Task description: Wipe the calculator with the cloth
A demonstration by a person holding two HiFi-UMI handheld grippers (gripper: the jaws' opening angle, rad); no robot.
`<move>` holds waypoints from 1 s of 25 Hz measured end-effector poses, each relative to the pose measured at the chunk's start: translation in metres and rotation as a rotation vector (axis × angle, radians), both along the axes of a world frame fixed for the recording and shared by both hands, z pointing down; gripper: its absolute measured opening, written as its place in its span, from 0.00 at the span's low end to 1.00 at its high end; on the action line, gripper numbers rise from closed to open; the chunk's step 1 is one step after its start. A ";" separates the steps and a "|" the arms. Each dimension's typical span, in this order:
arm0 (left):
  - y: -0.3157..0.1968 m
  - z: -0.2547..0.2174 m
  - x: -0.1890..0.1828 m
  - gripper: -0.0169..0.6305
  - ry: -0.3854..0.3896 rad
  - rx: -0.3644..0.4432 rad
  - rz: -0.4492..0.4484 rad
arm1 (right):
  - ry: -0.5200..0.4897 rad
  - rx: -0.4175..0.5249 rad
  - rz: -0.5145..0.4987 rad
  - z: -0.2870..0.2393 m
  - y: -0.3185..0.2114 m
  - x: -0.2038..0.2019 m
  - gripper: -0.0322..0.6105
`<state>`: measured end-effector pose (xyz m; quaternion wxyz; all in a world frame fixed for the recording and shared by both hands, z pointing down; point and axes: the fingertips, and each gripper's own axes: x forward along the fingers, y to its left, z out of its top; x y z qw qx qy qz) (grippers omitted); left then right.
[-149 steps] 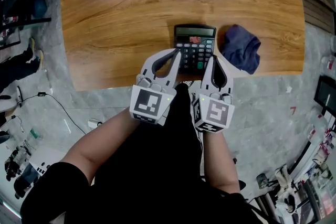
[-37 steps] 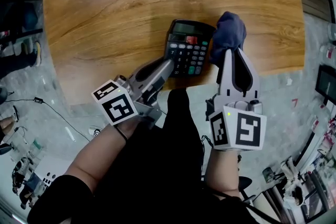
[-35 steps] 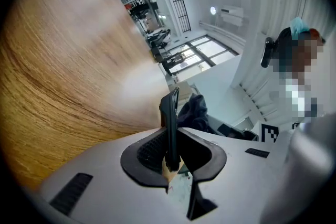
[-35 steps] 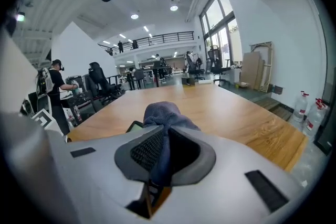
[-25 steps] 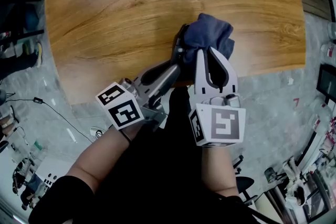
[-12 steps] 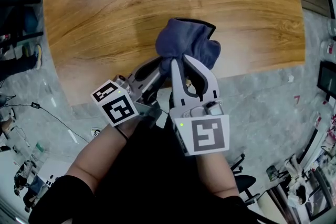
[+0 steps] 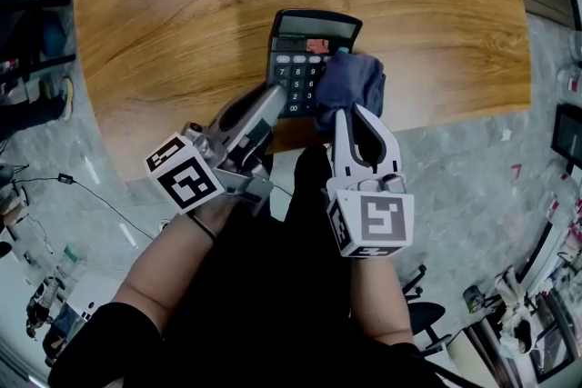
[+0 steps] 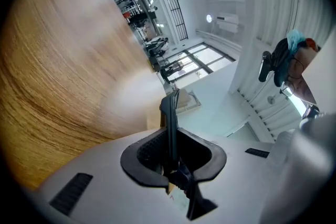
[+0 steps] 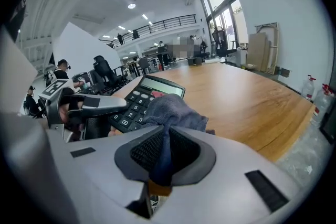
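The left gripper (image 7: 275, 95) is clamped on the near left edge of the calculator (image 7: 305, 50), holding it tilted at the near edge of the worktop (image 7: 182, 4). The right gripper (image 7: 350, 112) pinches a fold of the blue cloth (image 7: 353, 79), its bunch over the right-hand keys. The calculator seems light, stiff plastic that could pivot in so thin an edge hold, while the cloth is soft and limp.

There is 1 wooden table (image 7: 182, 4). Above the table's near edge are 1 calculator (image 7: 307, 59) and 1 blue cloth (image 7: 348, 82). At that same edge of the table are 1 left gripper (image 7: 275, 94) and 1 right gripper (image 7: 353, 112), 2 in all.
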<state>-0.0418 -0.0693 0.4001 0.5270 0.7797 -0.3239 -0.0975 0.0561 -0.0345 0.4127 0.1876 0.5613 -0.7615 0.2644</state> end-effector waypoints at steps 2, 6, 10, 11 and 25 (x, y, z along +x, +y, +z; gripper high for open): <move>0.001 0.002 0.001 0.13 0.005 -0.005 -0.008 | 0.000 -0.004 0.006 0.002 0.001 0.004 0.11; 0.001 0.005 0.000 0.13 0.016 -0.018 -0.020 | -0.025 0.004 -0.023 -0.005 0.002 -0.011 0.11; 0.001 0.005 0.001 0.13 0.025 -0.029 -0.024 | -0.053 0.007 -0.069 -0.016 0.006 -0.037 0.11; 0.002 0.005 0.001 0.13 0.026 -0.032 -0.025 | -0.061 0.012 -0.088 -0.018 0.007 -0.044 0.11; 0.003 0.006 0.000 0.13 0.044 -0.035 -0.026 | -0.101 -0.005 -0.112 -0.012 0.015 -0.049 0.11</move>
